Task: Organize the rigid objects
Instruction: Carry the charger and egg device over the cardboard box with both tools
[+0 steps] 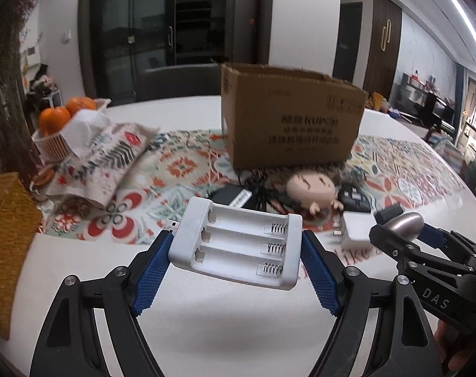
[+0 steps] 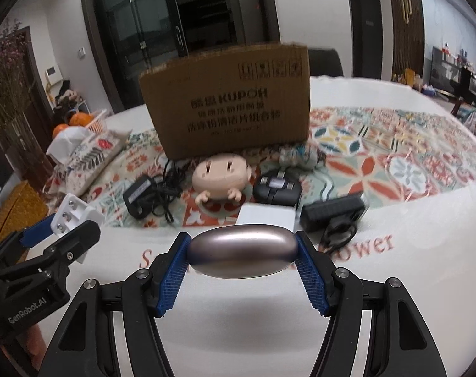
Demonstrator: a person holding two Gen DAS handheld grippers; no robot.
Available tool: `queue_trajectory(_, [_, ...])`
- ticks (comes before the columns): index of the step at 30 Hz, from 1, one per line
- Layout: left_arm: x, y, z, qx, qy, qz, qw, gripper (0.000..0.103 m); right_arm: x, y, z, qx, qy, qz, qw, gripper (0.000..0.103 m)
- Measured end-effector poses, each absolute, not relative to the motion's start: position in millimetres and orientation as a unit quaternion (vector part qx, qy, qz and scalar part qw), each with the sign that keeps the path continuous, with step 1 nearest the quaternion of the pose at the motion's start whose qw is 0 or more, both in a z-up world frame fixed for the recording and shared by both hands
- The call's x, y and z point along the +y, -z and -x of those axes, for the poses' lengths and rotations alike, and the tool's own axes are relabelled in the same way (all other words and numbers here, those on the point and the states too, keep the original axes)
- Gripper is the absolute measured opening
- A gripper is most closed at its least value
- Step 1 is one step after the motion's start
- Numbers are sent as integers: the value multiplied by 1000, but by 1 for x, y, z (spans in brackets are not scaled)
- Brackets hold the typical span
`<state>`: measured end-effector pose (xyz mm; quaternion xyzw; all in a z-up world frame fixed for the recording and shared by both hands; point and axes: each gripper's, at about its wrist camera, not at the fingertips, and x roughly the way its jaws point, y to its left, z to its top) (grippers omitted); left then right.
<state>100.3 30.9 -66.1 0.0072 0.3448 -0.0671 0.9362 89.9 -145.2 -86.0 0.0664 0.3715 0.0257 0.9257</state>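
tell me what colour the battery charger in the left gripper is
White battery charger, clearest in the left wrist view.

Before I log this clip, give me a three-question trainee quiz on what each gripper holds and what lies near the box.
1. True or false: the left gripper is shut on the white battery charger.
2. Multiple choice: what does the right gripper hold? A) the doll head B) the metallic oval case C) the black mouse
3. Fill in: the doll head lies just in front of the ____.

Key
1. True; both pads press the charger's ends and its three slots are empty.
2. B; the metallic oval case sits between the jaws, while the black mouse lies on the patterned cloth.
3. cardboard box
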Motion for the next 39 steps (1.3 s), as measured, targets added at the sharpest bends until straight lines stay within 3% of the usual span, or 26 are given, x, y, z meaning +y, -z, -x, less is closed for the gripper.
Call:
queue_trajectory(19, [13, 3, -140, 274, 41, 5, 961, 81, -165, 12, -117, 256, -15, -46, 966, 66])
queue_trajectory(39, [-4, -44, -199, 256, 53, 4, 965, 81, -176, -33, -176, 228, -30, -40, 972, 66])
